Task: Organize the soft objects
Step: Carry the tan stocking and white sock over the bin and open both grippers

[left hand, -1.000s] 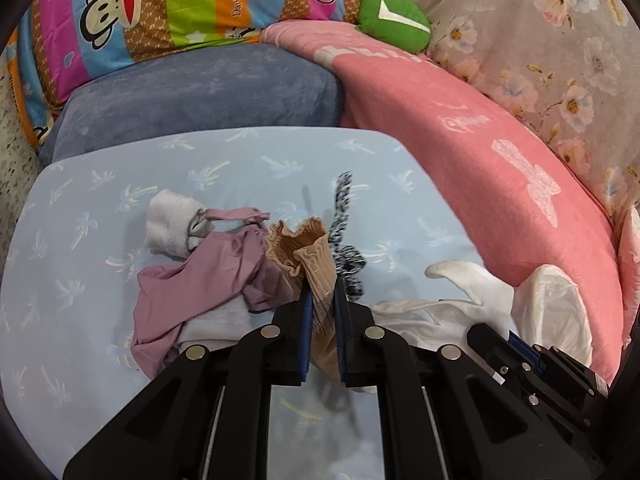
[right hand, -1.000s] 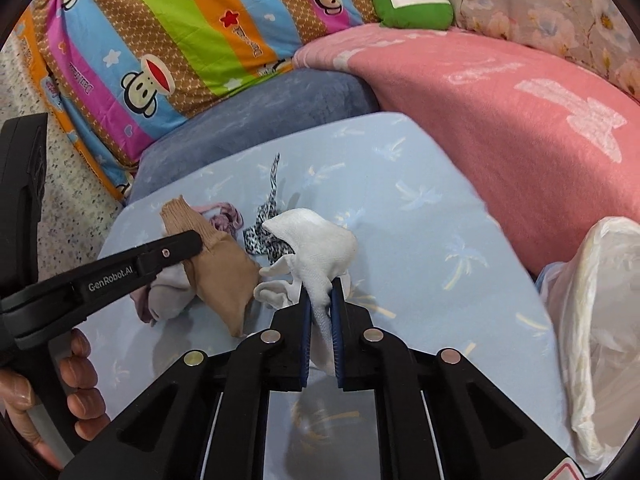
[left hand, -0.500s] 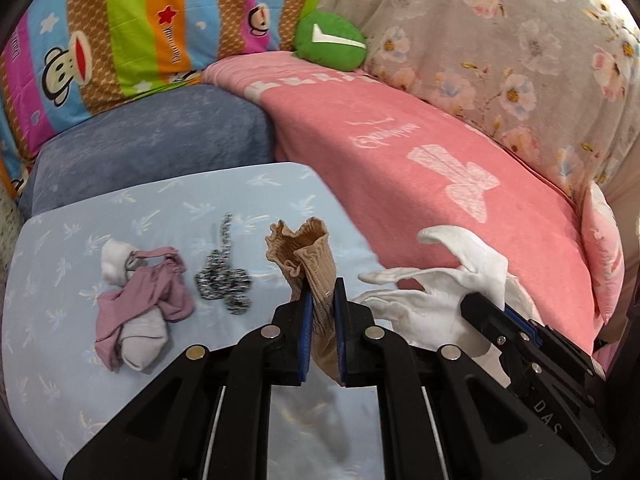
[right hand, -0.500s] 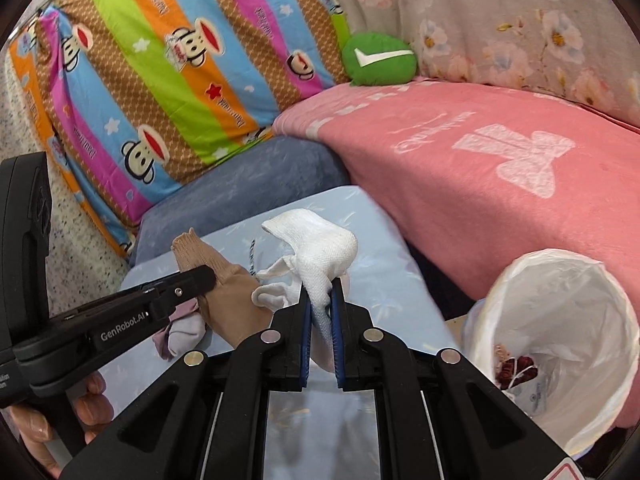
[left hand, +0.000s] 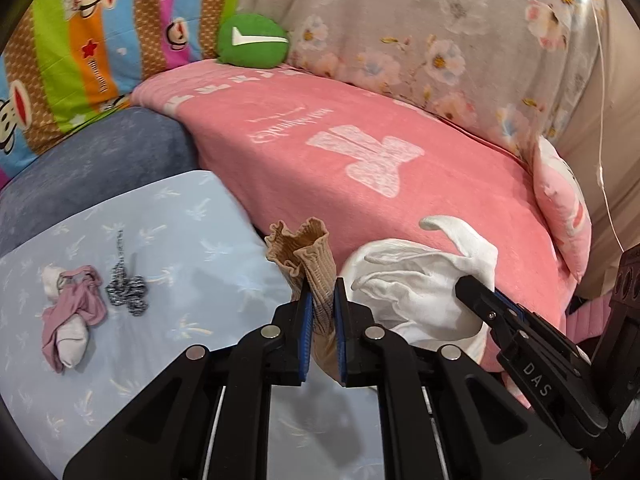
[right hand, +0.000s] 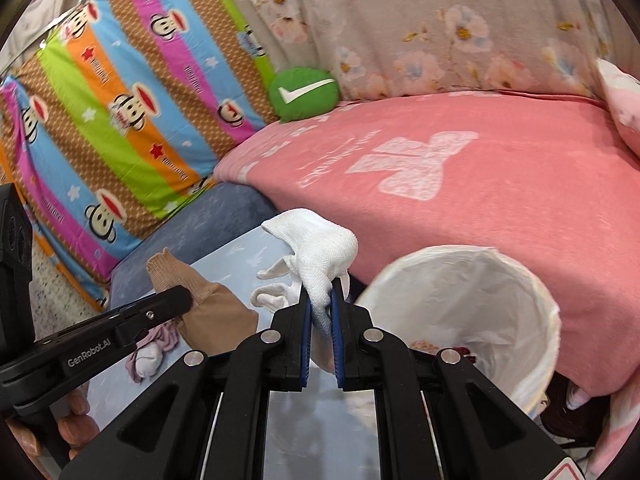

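My left gripper is shut on a tan ribbed sock, held up over the right edge of the light blue table. My right gripper is shut on a white knitted glove, just left of a white bag-lined bin. In the left wrist view the glove hangs in front of the bin and hides most of it. Left on the table lie a mauve cloth with a white sock and a black-and-white speckled piece.
A bed with a pink blanket runs behind the table and bin. A green cushion, a blue-grey cushion and a striped monkey-print pillow sit at the back. Some reddish scraps lie in the bin. A hand holds the left gripper.
Both grippers rose off the table and swung right with the tan sock and the white glove. The bin came into view; the mauve cloth and speckled piece stayed behind on the left.
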A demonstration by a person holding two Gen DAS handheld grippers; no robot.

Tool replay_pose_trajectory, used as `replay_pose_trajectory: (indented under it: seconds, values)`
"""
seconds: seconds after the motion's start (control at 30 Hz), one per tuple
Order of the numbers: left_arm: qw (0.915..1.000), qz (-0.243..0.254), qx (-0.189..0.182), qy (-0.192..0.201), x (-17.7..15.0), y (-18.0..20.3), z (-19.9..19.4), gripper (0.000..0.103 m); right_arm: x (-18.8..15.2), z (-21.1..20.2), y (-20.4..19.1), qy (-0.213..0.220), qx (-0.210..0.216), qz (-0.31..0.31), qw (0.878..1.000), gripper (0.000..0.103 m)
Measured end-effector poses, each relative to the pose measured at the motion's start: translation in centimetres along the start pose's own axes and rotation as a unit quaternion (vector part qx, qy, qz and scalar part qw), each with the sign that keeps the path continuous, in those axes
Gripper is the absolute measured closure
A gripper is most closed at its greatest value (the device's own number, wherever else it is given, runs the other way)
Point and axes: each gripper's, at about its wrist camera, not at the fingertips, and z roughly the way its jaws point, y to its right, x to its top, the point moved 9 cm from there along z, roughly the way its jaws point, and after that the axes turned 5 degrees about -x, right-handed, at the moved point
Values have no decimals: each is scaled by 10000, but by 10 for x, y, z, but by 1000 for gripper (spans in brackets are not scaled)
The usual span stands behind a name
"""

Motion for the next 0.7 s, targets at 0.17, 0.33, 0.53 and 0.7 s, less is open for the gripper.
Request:
replay_pose_trajectory:
  seconds: [0.17, 0.33, 0.53, 0.7]
  values:
    - [9995, 233, -172, -152, -4, 33, 15, 93, 0, -8, 46, 22, -220, 278, 9994, 93]
    - [9983, 397, -324, -292, -10, 58, 26, 93, -4, -10, 79, 5, -370, 463, 9982, 93]
    - [9968, 395, -584, -377, -16, 77, 36, 91, -9, -8, 101, -52, -455, 584, 9972, 92]
    - [9990, 366, -223, -153, -14, 74, 31, 29, -11, -5, 103, -96, -416, 641, 9970, 78]
